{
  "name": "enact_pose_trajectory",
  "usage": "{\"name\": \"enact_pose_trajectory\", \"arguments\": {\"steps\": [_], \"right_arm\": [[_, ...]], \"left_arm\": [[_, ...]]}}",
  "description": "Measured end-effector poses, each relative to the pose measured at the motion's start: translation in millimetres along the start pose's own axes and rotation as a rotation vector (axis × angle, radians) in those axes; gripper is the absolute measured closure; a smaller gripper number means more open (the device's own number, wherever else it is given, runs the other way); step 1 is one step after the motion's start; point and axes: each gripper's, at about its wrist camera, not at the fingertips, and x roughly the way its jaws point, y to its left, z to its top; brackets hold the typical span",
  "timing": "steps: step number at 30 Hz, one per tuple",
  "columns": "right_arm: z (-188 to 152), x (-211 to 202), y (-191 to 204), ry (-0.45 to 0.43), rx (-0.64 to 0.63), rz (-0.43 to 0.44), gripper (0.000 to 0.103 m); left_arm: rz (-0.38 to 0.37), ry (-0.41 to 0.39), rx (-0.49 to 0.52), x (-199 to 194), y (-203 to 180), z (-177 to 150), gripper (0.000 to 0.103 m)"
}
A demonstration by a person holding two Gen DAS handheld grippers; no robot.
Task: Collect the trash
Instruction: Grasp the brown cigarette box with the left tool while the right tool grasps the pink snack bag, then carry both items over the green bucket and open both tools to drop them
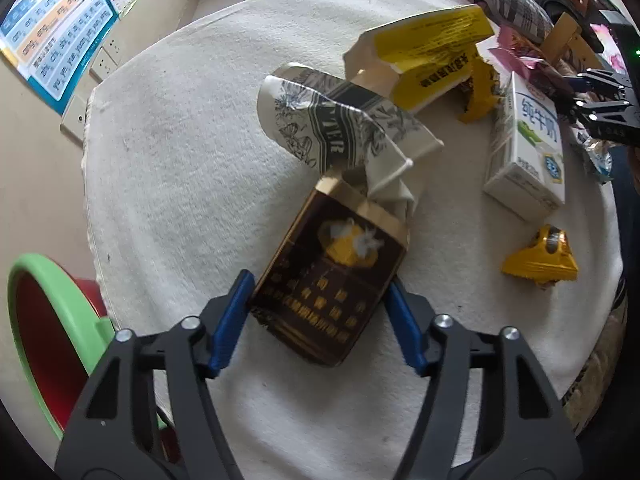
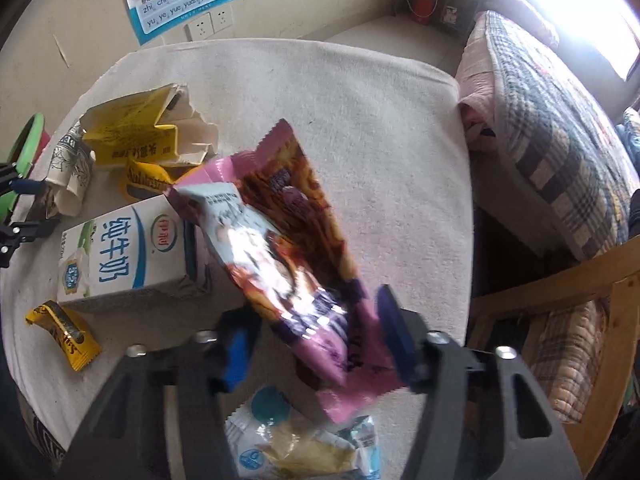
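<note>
My left gripper (image 1: 320,304) is shut on a dark brown cigarette pack (image 1: 332,276) with a gold top, held just above the white cloth-covered table (image 1: 180,160). A crumpled patterned paper cup (image 1: 332,128) lies just beyond the pack. My right gripper (image 2: 320,336) is shut on a pink and purple snack wrapper (image 2: 296,248), lifted over the table (image 2: 380,120). A white milk carton (image 2: 120,248) stands left of it; it also shows in the left wrist view (image 1: 528,148). The left gripper shows at the left edge of the right wrist view (image 2: 16,212).
A torn yellow box (image 1: 432,48) (image 2: 140,128) lies at the back. A small yellow wrapper (image 1: 540,260) (image 2: 64,332) and a blue-white packet (image 2: 304,440) lie near the front. A green-rimmed red bin (image 1: 44,332) stands left of the table. A plaid-cushioned wooden sofa (image 2: 560,160) is on the right.
</note>
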Motion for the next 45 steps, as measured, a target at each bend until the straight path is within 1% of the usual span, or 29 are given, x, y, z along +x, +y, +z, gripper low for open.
{"name": "enact_pose_trajectory", "arguments": {"steps": [2, 5, 9, 13, 15, 18, 22, 26, 33, 37, 45], "right_arm": [[0, -2, -3, -0.004, 0.009, -0.004, 0.067], [-1, -6, -6, -0.009, 0.011, -0.008, 0.075], [-2, -15, -3, -0.027, 0.014, -0.003, 0.075], [-4, -28, 0, -0.050, 0.023, 0.000, 0.075], [-4, -37, 3, -0.065, 0.028, -0.003, 0.075], [-4, -48, 7, -0.084, 0.042, 0.003, 0.075], [-6, -63, 16, -0.109, 0.050, 0.015, 0.075], [-7, -73, 26, -0.125, 0.048, 0.029, 0.075], [-12, -85, 42, -0.146, 0.052, 0.065, 0.075], [-12, -90, 53, -0.155, 0.051, 0.080, 0.075], [-6, -103, 72, -0.185, 0.039, 0.101, 0.075]], "left_arm": [[0.008, -0.007, -0.009, -3, -5, -7, 0.045], [0.006, -0.016, -0.048, -7, -7, -16, 0.046], [0.002, -0.017, -0.080, -14, -17, -31, 0.046], [0.002, -0.032, -0.136, -22, -16, -42, 0.047], [0.005, -0.042, -0.167, -27, -21, -35, 0.047], [0.000, -0.053, -0.206, -36, -23, -42, 0.047], [-0.031, -0.047, -0.243, -40, -25, -51, 0.047], [-0.014, -0.066, -0.276, -50, -27, -56, 0.047], [-0.005, -0.123, -0.359, -68, -15, -58, 0.047], [-0.012, -0.148, -0.383, -79, -12, -63, 0.047], [0.017, -0.199, -0.433, -98, 0, -72, 0.047]]}}
